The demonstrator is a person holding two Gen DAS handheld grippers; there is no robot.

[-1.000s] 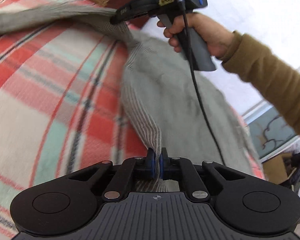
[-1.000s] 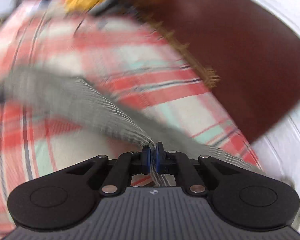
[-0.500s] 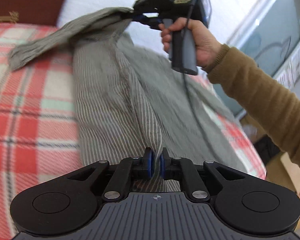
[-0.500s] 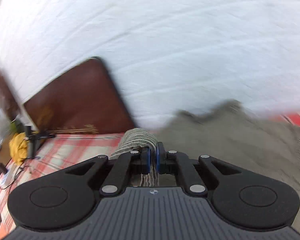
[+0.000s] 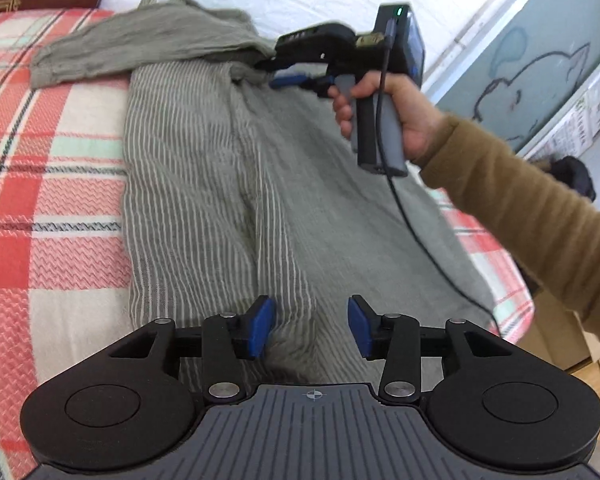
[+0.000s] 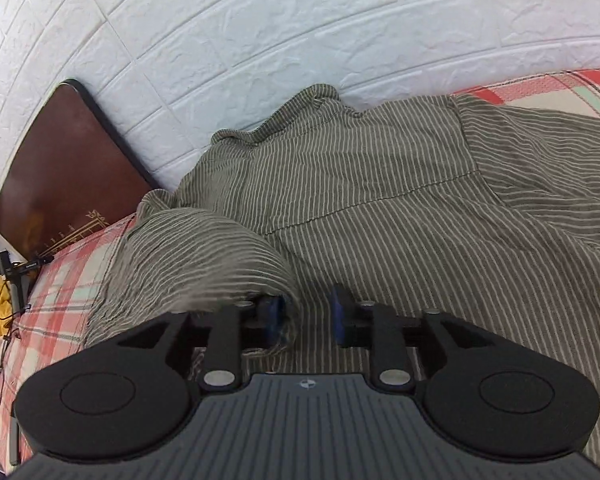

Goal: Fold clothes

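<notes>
On the plaid bed [image 5: 52,216], the striped garment [image 5: 204,184] lies folded lengthwise, left claw [image 5: 311,327] and right claw [image 6: 305,316] both just opened and apart with cloth loose between them; fold released, next needs a regrip for the crosswise fold.
</notes>
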